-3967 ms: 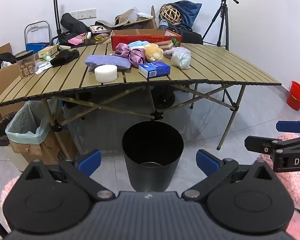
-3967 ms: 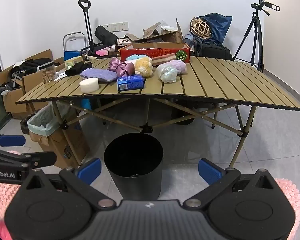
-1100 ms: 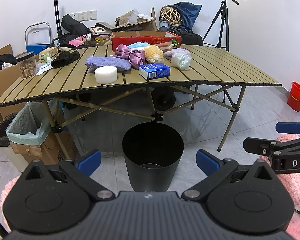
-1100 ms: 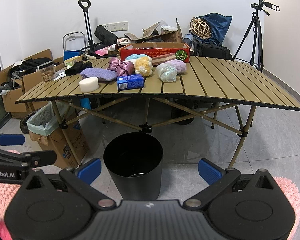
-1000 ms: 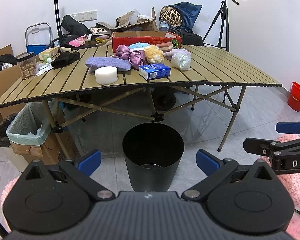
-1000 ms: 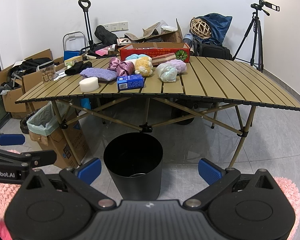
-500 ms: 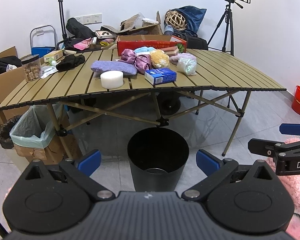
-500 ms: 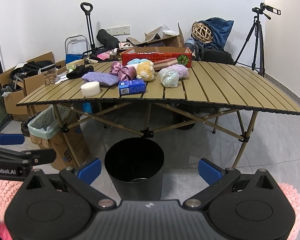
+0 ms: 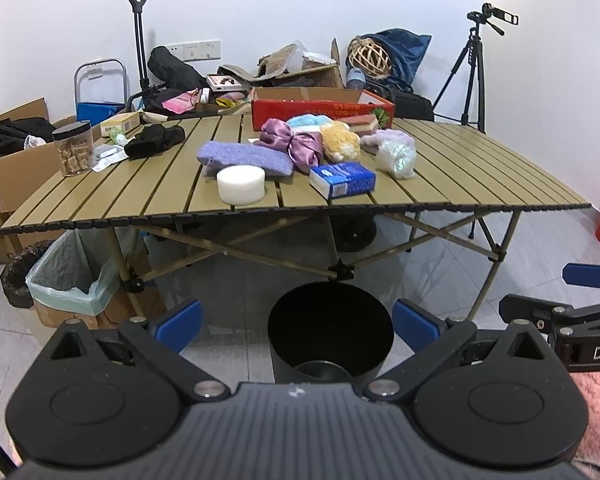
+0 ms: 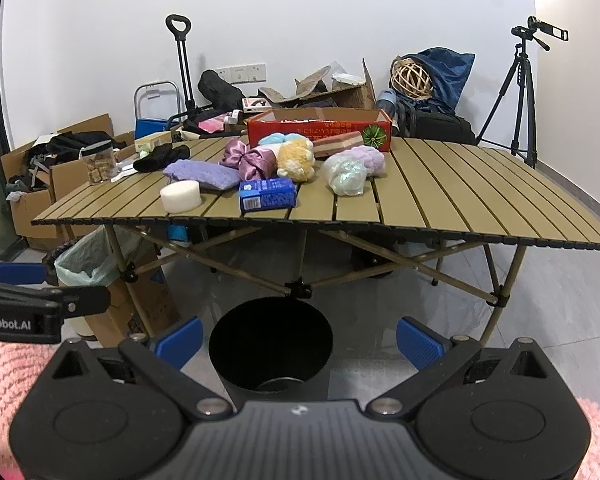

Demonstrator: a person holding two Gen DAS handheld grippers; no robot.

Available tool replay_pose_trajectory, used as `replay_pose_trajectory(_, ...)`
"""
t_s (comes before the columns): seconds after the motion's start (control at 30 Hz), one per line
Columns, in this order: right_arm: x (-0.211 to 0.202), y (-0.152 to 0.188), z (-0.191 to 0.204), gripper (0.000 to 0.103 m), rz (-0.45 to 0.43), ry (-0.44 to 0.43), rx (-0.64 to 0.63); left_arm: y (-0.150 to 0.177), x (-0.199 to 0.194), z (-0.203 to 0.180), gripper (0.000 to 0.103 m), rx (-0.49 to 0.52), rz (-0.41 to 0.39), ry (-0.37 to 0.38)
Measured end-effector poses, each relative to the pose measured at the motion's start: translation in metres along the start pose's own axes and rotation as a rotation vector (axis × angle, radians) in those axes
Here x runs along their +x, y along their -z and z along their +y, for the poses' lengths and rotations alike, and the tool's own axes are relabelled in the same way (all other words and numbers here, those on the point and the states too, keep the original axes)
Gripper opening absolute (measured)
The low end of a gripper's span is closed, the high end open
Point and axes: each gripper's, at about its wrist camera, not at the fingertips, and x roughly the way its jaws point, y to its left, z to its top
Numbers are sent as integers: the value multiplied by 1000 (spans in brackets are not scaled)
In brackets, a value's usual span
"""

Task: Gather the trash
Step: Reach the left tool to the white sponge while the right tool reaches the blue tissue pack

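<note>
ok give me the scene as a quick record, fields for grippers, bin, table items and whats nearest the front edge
left gripper: open, empty, held low in front of the table
right gripper: open, empty, held low too
bin: black bin on the floor under the table's front edge, open top
table: slatted folding table
table items: white foam puck, blue box, purple cloth, satin bow, yellow plush, clear bag, snack jar, red box
nearest front edge: white foam puck and blue box

"enRobot.AI" cut off on left gripper (image 10: pixel 44 312), "DA" cut off on right gripper (image 9: pixel 572 320)
</note>
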Motion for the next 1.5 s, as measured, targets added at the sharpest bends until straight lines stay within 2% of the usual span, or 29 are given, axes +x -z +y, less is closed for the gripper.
replay_pose_trajectory(0.7, 68, -43, -6, 103, -98, -31, 20, -50, 59, 24, 103, -92, -59, -77)
replay_pose_trajectory(1.27, 150, -85, -5, 103, -175, -49, -17, -94, 129, 40, 103, -169, -106, -107)
replay_pose_trajectory(1.5, 179, -100, -8, 103, -217, -44, -40, -103, 168, 47, 103, -174, -83, -148)
